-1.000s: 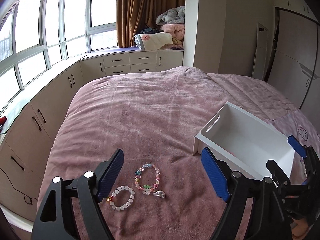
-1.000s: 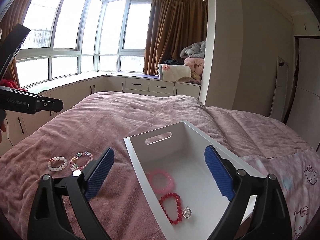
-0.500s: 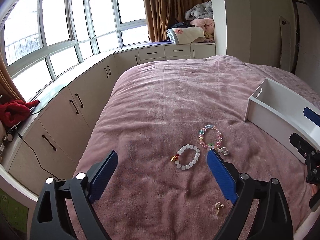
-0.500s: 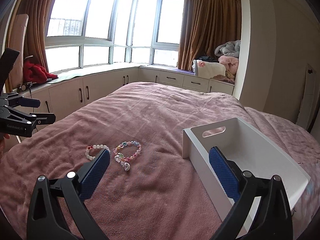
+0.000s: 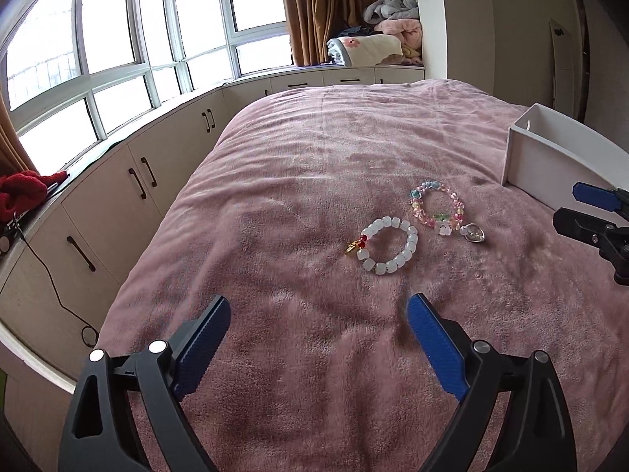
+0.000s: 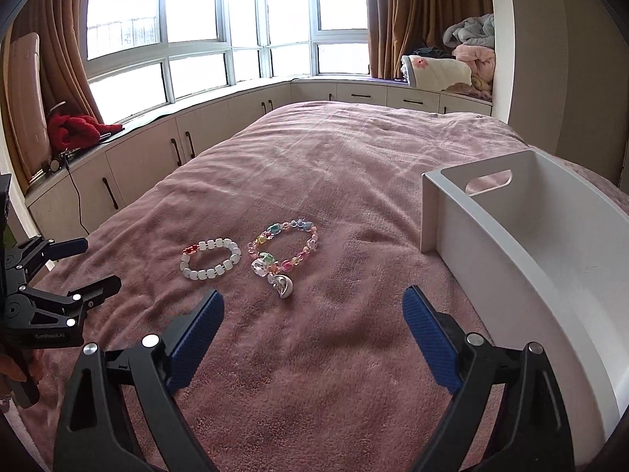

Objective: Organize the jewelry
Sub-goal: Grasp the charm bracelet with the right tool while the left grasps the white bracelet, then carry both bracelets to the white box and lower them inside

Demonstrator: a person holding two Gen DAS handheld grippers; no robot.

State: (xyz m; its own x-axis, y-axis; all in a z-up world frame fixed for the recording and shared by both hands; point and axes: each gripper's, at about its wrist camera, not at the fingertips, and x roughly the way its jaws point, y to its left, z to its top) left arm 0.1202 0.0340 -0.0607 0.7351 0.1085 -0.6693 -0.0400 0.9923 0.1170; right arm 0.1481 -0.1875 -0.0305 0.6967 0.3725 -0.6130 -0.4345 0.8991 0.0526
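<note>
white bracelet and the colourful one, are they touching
Apart. The left wrist view shows a strip of pink blanket between the white bracelet and the colourful bracelet; the right wrist view agrees.

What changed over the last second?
Both came down toward the bracelets: left hand-held gripper, jaws just opened wider, and right hand-held gripper, jaws just narrowed; both empty. White bracelet, multicolor bracelet and white bin stayed put.

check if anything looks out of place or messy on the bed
Two bracelets lie loose on the pink blanket instead of in the white bin: a white bead bracelet and a multicolored bracelet. Nothing looks damaged.
</note>
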